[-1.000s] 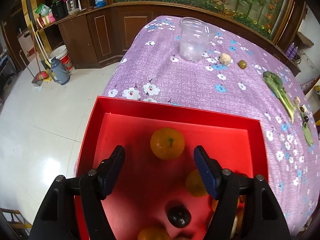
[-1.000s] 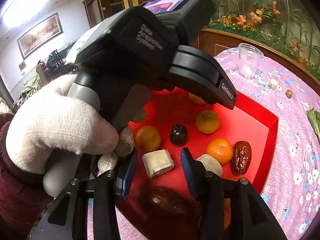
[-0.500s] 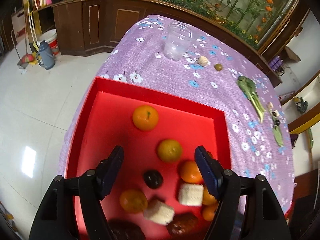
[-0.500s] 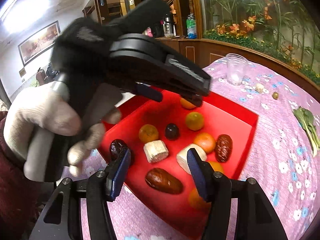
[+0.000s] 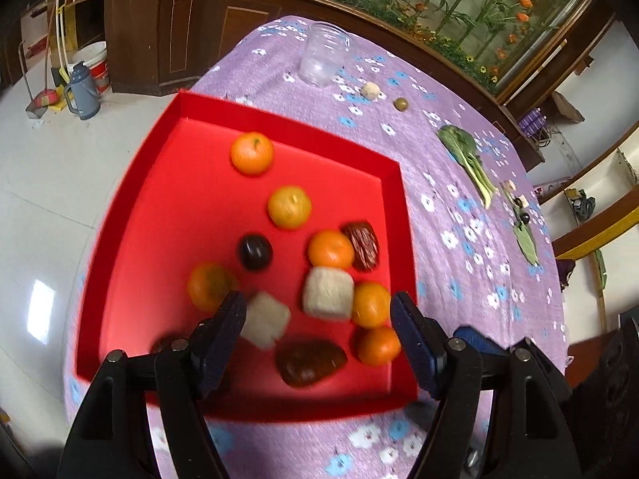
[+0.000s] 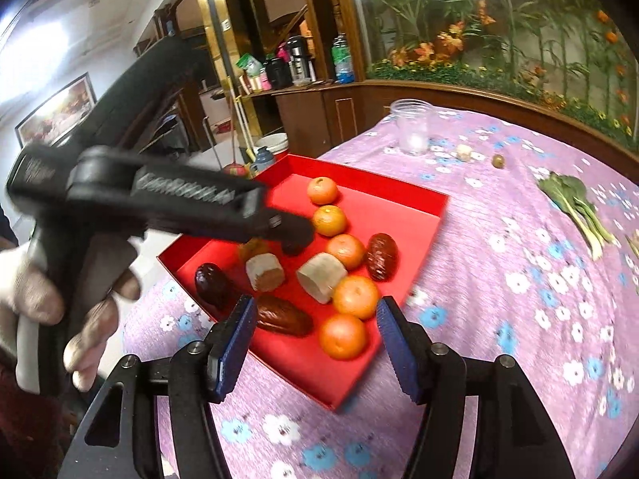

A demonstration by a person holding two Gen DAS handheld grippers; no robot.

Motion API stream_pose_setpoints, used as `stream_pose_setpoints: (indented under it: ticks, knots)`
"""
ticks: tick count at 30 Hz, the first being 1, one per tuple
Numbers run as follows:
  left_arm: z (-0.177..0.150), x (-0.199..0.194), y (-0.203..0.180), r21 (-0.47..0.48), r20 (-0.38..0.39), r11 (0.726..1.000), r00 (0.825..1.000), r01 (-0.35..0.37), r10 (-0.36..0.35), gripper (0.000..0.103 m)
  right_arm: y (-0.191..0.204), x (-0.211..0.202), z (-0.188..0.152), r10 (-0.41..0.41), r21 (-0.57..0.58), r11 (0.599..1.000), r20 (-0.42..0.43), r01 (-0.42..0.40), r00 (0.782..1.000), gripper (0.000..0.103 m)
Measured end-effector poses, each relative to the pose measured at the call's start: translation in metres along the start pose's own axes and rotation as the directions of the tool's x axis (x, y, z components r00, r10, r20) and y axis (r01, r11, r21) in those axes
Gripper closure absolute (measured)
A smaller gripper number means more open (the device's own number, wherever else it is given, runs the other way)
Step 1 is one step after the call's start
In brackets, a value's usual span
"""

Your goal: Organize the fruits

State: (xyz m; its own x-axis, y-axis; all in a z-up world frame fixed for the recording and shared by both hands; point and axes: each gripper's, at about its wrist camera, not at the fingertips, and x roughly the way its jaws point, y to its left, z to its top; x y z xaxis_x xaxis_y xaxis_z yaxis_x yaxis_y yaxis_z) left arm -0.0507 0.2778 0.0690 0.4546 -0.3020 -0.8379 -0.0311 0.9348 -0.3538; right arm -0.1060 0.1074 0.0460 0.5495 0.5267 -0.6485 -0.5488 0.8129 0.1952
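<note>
A red tray (image 5: 279, 119) (image 6: 399, 195) on the purple flowered tablecloth holds several oranges (image 5: 252, 153) (image 6: 343, 336), a dark plum (image 5: 255, 252), brown dates (image 5: 362, 245) (image 6: 382, 256) and pale cut blocks (image 5: 328, 293) (image 6: 322, 276). My left gripper (image 5: 317, 337) is open and empty, high above the tray's near end. My right gripper (image 6: 313, 341) is open and empty, above the tray's near corner. The left gripper's black body, held in a gloved hand, fills the left of the right wrist view and hides part of the tray.
A clear plastic cup (image 5: 322, 56) (image 6: 412, 125) stands at the table's far end. Near it lie a pale lump (image 5: 370, 91) and a small green fruit (image 5: 400, 103). A leafy green (image 5: 465, 159) (image 6: 575, 203) lies to the right. Floor drops off left.
Both grippers have pulled back and risen from the tray, still open and empty. More of the tray and table shows in both views. The fruit has not moved.
</note>
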Motion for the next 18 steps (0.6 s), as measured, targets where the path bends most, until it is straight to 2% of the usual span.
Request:
stream_pose_setpoints:
  ticks: [5,11,15,16,18]
  knots:
    - [-0.021,-0.011,-0.008,-0.026,0.035,1.000,0.999,0.001,0.000,0.029,-0.012,-0.014,-0.009,-0.018,0.047,0.999,0.012,0.017,1.000,0.034]
    - [-0.042,-0.036,-0.027,-0.019,0.134,1.000,0.991,-0.014,0.016,0.029,-0.024,-0.030,-0.019,-0.041,0.094,0.995,0.035,0.037,0.999,0.033]
    - [-0.054,-0.059,-0.045,0.010,0.236,0.998,0.970,-0.061,0.057,0.029,-0.029,-0.043,-0.024,-0.053,0.117,0.992,0.062,0.045,0.997,0.032]
    - [-0.057,-0.065,-0.050,0.017,0.265,0.997,0.962,-0.079,0.071,0.029,-0.029,-0.047,-0.025,-0.056,0.121,0.992,0.070,0.047,0.996,0.031]
    - [-0.064,-0.079,-0.061,0.026,0.342,0.991,0.933,-0.128,0.112,0.026,-0.029,-0.053,-0.026,-0.059,0.124,0.991,0.082,0.048,0.995,0.030]
